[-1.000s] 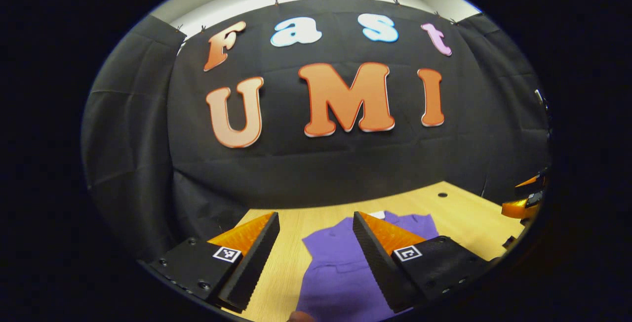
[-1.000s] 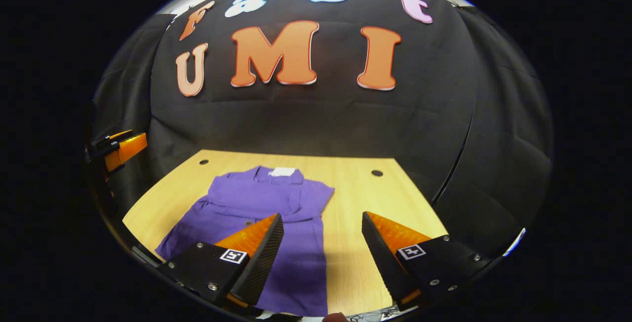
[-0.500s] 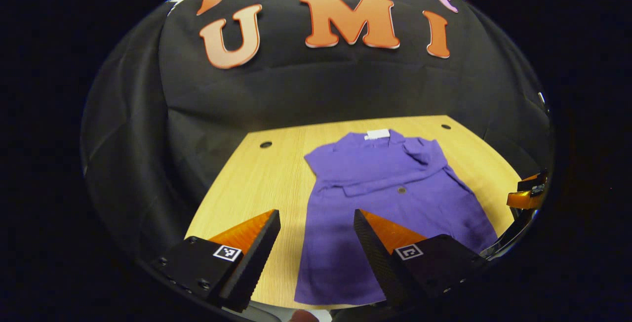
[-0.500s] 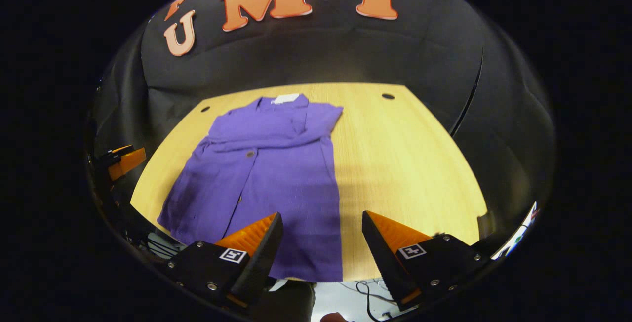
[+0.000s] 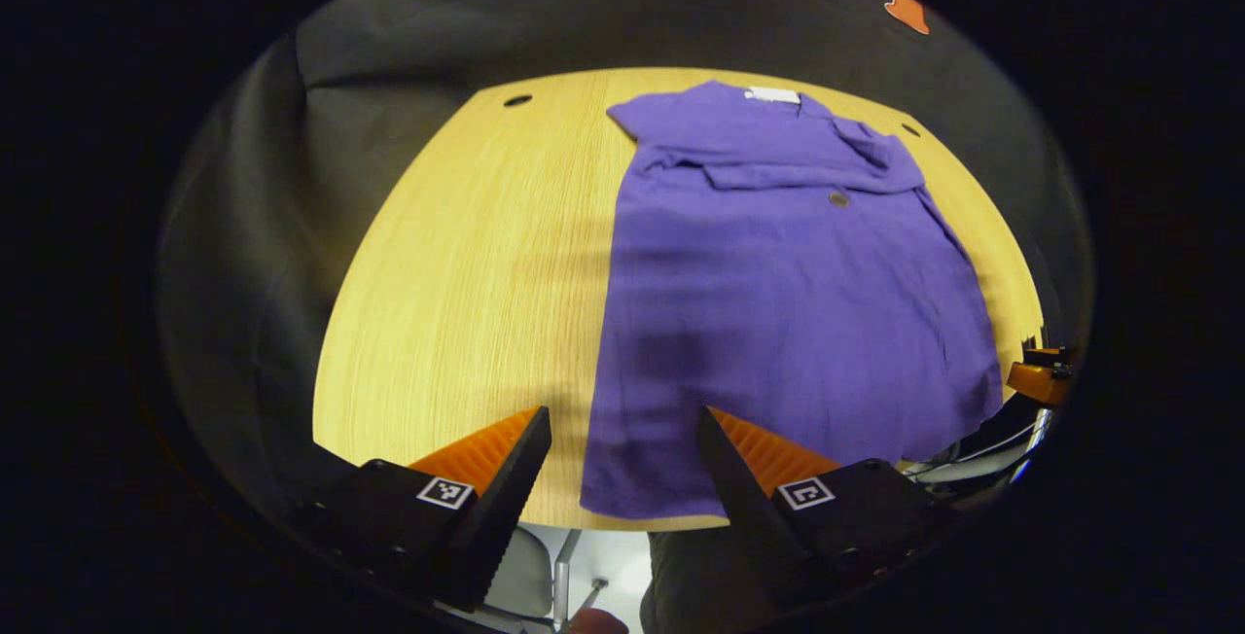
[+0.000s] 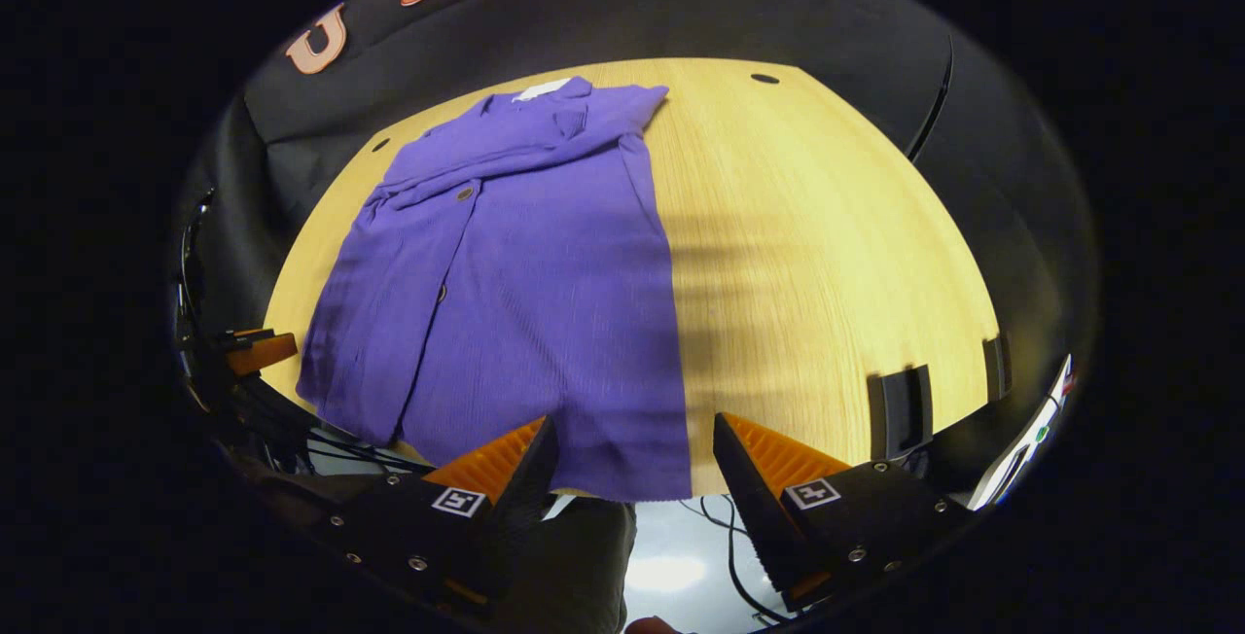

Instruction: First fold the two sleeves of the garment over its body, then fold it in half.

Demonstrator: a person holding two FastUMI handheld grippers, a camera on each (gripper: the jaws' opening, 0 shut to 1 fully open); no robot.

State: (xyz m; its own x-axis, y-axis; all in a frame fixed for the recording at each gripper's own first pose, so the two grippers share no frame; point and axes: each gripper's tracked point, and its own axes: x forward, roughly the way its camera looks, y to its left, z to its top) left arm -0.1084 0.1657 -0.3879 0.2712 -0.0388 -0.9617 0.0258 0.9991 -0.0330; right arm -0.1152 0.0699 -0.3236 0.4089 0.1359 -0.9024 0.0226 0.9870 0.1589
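We hover both grippers wide open over near hem: left gripper [image 5: 622,459], right gripper [image 6: 632,464]. Purple garment [image 5: 788,294] flat on table [image 5: 467,255] ahead, sleeves look folded in, so probably lining up for half fold.

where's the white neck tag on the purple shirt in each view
Left gripper view: the white tag sits at the garment's far end, top centre-right.
Right gripper view: the tag is at the far end too, top centre-left.
Shared landmark: the dark button just below the folded sleeves.
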